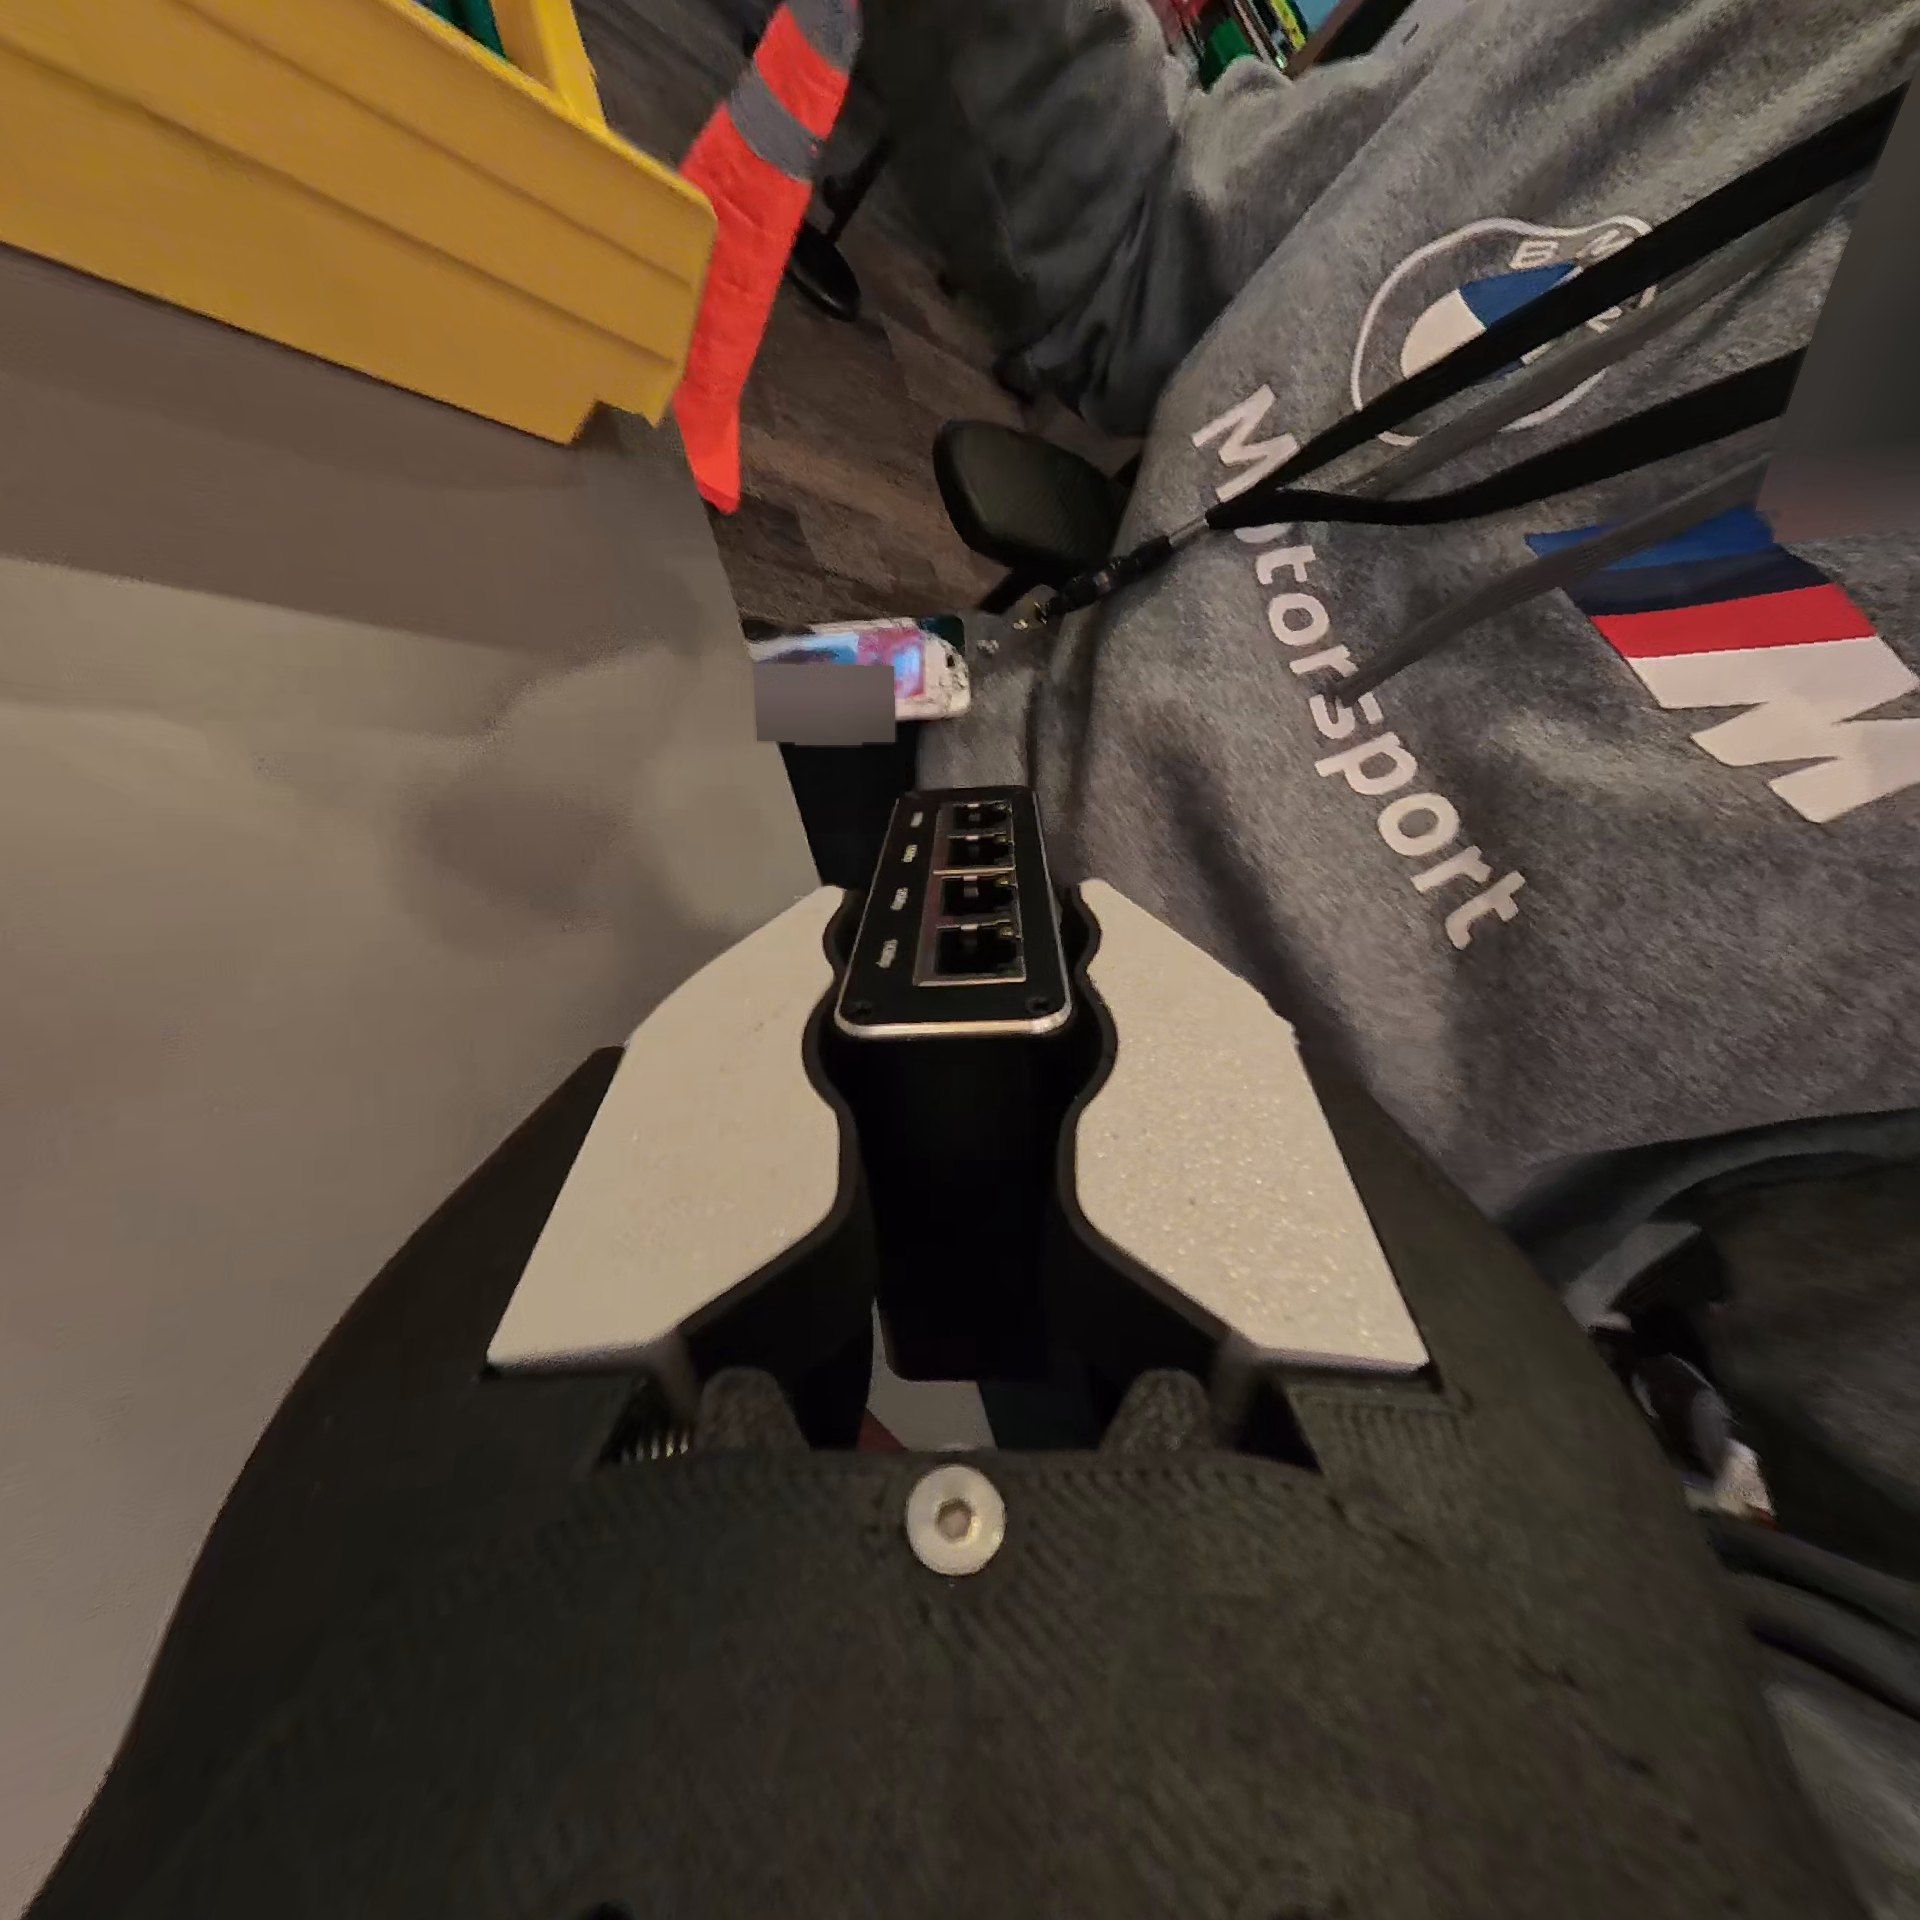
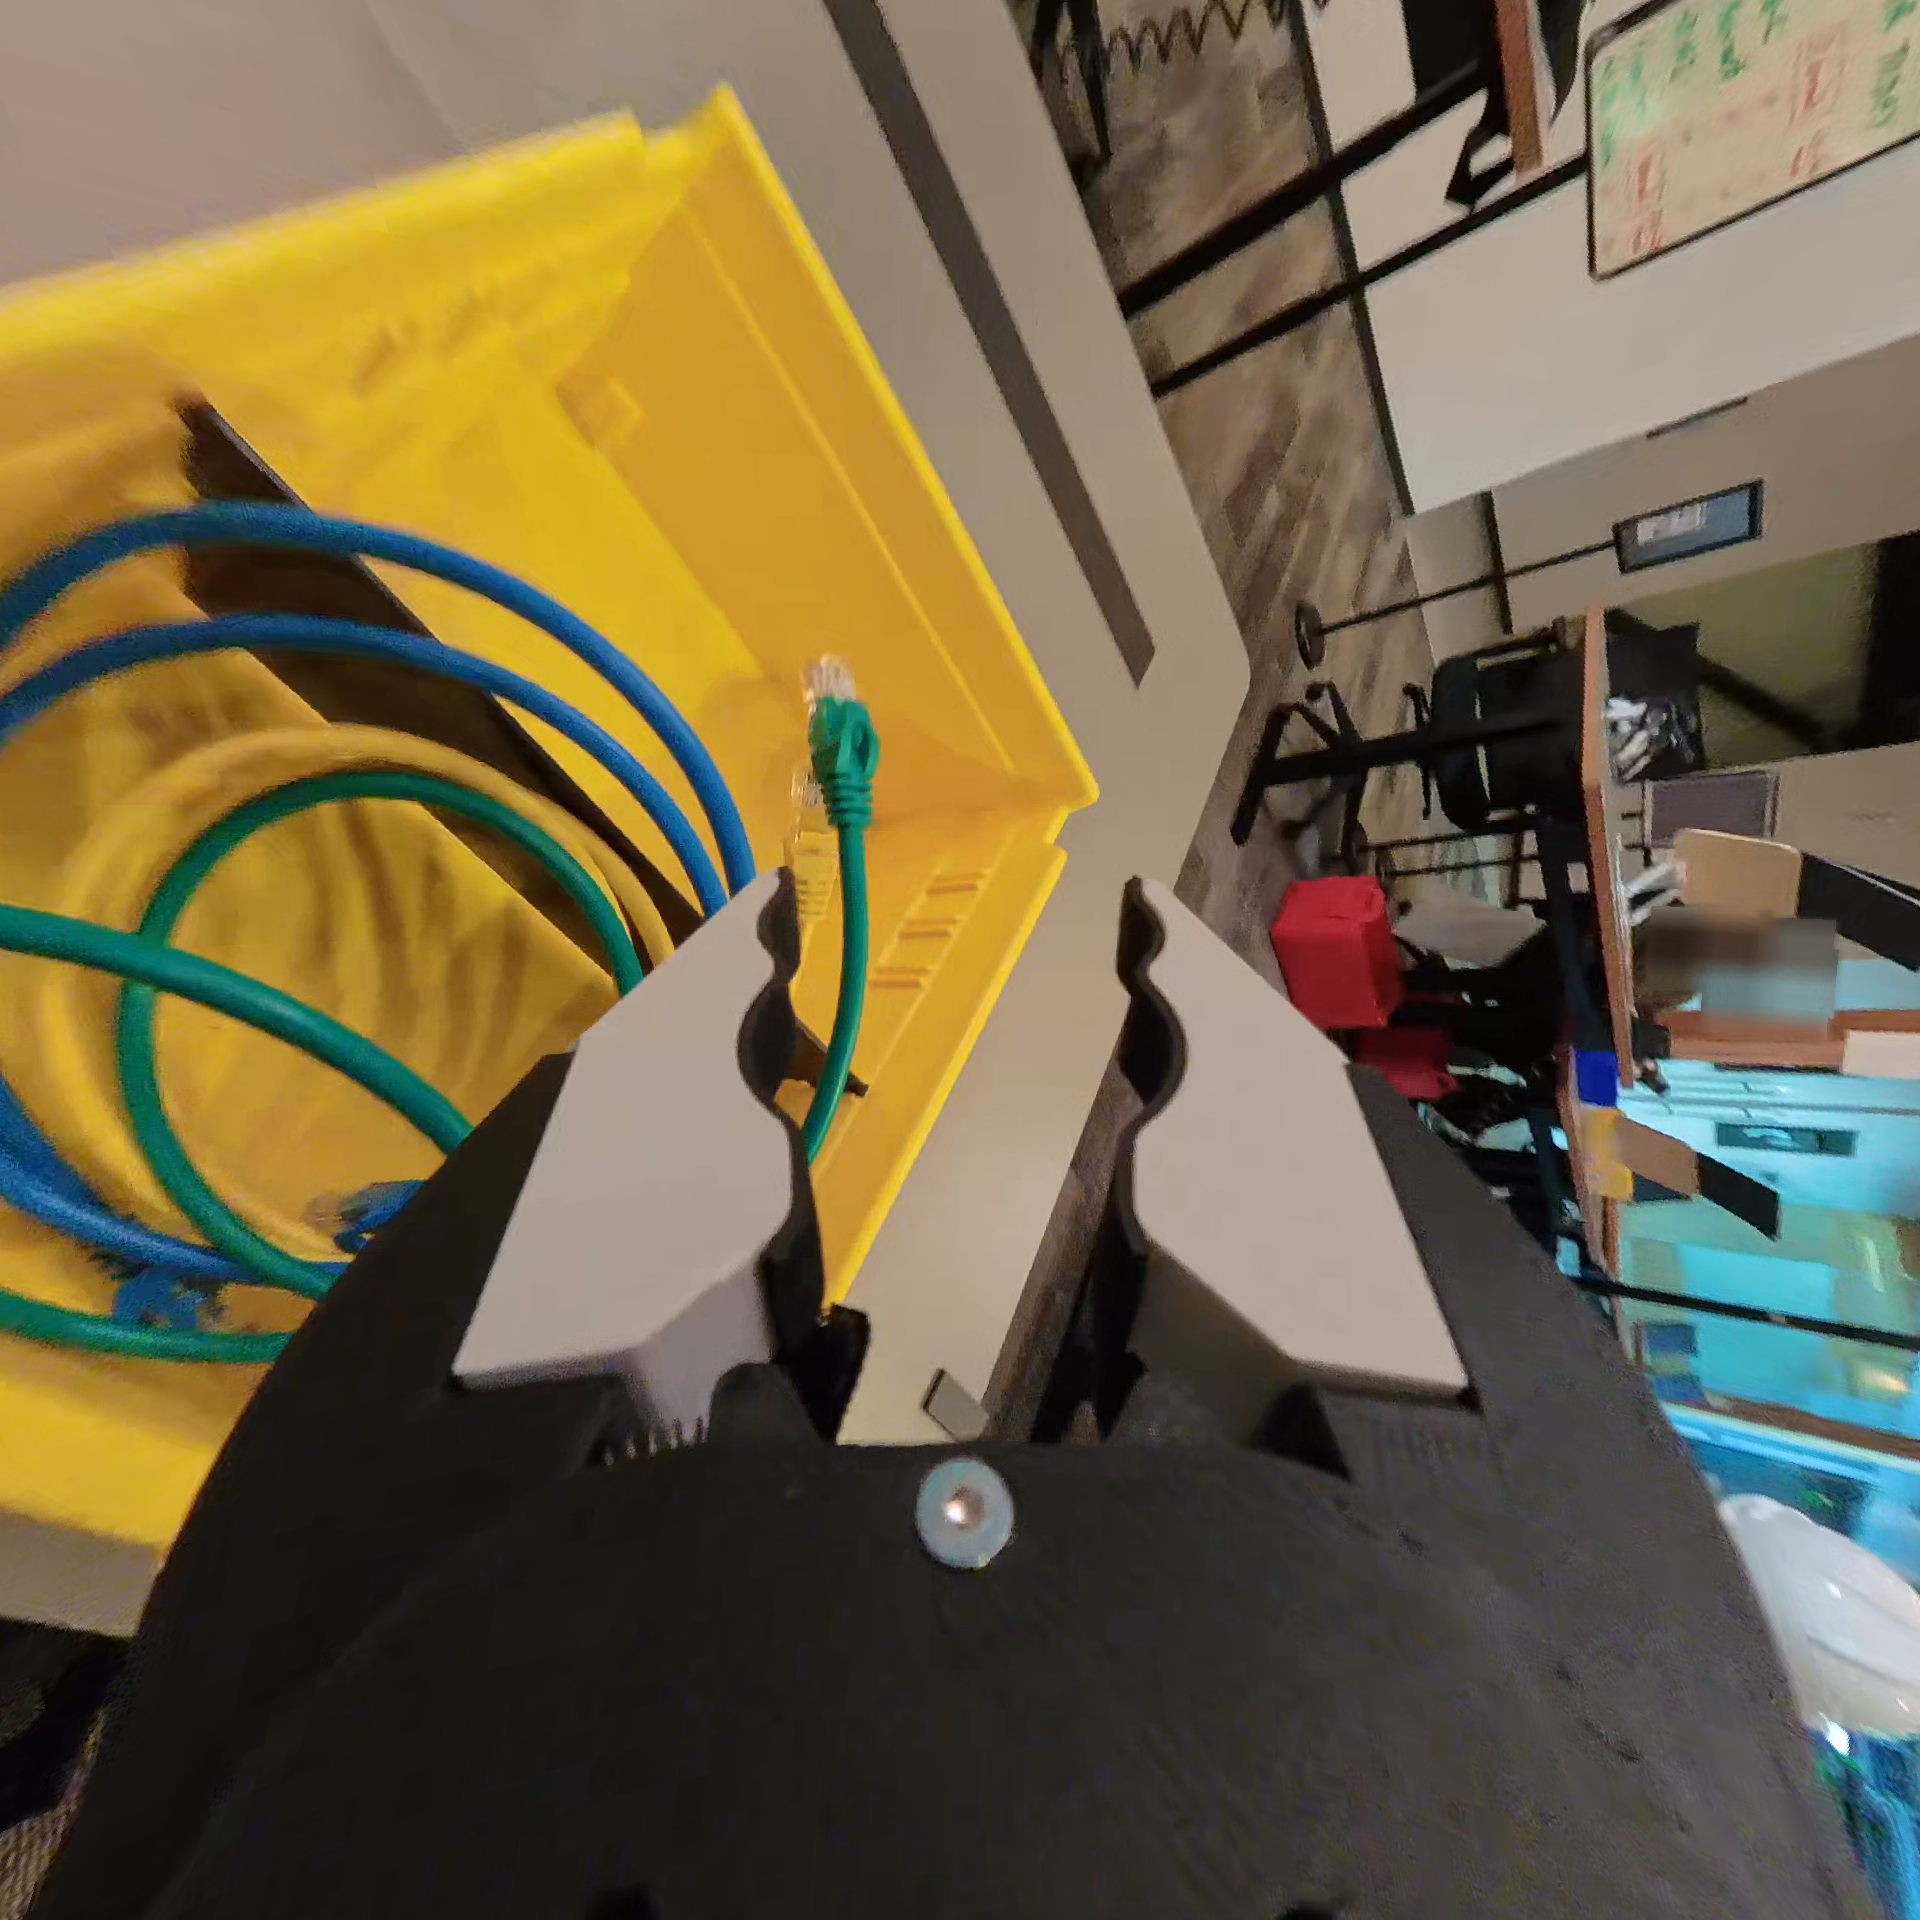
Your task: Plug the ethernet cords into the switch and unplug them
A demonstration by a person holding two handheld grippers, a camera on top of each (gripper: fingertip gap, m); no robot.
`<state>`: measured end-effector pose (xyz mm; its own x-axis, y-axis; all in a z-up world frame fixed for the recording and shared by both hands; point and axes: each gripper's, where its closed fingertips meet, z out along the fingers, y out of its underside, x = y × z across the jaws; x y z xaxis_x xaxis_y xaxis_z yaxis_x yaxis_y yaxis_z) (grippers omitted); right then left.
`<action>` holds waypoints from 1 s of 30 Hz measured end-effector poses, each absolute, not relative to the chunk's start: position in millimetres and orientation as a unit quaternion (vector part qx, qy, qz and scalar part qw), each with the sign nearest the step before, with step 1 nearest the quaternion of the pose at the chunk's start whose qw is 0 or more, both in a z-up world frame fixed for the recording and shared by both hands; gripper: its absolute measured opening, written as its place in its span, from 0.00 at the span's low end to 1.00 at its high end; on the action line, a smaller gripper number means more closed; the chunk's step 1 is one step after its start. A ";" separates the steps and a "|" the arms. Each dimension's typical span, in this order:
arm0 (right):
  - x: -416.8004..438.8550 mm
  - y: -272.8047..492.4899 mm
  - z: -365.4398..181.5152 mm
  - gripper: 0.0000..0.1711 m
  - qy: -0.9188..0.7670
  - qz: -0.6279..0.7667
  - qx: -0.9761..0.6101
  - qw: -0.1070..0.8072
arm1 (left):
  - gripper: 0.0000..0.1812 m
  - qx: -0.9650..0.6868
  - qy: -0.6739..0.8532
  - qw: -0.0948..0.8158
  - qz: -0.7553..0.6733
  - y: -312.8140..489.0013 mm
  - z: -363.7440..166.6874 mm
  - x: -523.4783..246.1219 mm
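cords [image 2: 312, 831] in bin [image 2: 831, 436], perhaps on table [image 2: 1049, 343]

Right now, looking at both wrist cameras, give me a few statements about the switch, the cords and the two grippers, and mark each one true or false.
1. The left gripper is clamped on the black switch. True.
2. A cord is plugged into one of the switch's ports. False: every port that shows is empty.
3. The right gripper holds the green cord. False: its jaws are open and hold nothing.
4. Blue cord and green cord lie coiled in the yellow bin. True.
5. The green cord's plug sticks up free, in no port. True.
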<state>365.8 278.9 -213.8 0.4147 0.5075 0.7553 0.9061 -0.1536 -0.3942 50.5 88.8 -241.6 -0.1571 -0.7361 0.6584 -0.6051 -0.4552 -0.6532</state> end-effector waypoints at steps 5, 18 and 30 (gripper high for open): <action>266.6 215.8 -179.8 0.34 -0.536 0.006 -0.697 0.475 | 0.20 -0.665 0.501 0.174 -0.526 120.1 -231.0 63.9; 77.9 118.9 -213.6 0.29 -0.548 0.394 -0.625 0.392 | 0.20 -0.603 0.495 0.406 -0.476 126.5 -164.7 95.4; 76.7 116.6 -178.0 0.19 -0.541 0.419 -0.588 0.432 | 0.26 -0.571 0.501 0.491 -0.425 120.5 -149.4 107.4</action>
<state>76.7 116.6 -178.0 0.0629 0.9977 -0.0250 0.2744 -0.0414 -0.9607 107.4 120.5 -149.4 0.1355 -0.9908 -0.0066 -0.1549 -0.0146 -0.9878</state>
